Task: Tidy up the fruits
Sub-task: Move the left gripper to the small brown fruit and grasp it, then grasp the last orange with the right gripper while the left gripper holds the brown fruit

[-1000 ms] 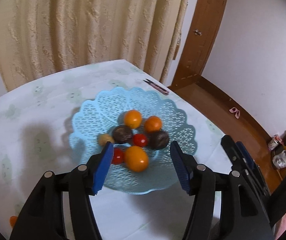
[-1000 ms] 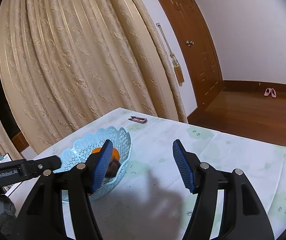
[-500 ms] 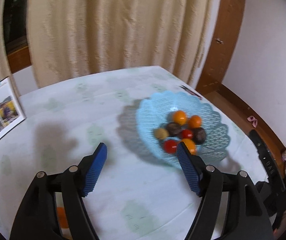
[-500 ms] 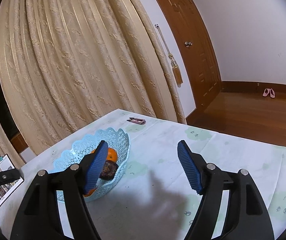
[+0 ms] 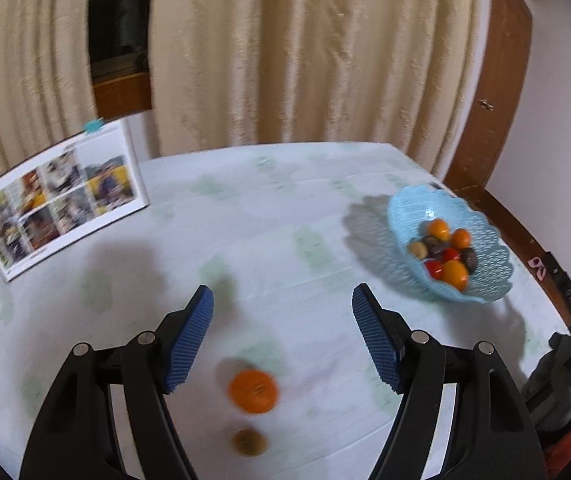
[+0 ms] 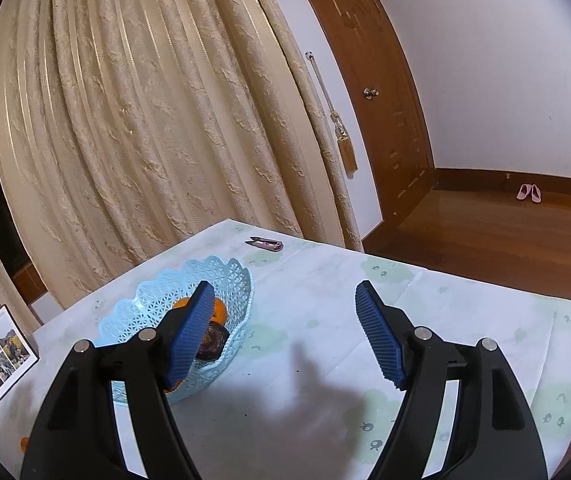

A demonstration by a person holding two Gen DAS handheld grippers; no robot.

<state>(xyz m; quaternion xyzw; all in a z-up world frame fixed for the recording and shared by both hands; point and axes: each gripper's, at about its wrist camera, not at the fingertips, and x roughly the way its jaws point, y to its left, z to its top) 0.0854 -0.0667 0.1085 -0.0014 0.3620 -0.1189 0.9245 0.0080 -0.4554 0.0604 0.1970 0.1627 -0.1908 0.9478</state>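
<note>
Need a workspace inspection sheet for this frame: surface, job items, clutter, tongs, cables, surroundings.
Surface: table under a pale cloth with faint green prints, creased.
Job's things: light blue lattice plastic basket holding orange, red and dark fruits; a loose orange fruit and a small brown fruit lie on the cloth, outside the basket.
Clutter: standing photo calendar card; small pink-and-black clippers near the far edge.
Tongs: left tongs open, empty, above the loose orange fruit; right tongs open, empty, beside the basket.
Cables: nothing seen.
Surroundings: cream curtain, brown wooden door, wooden floor, pink slippers.
</note>
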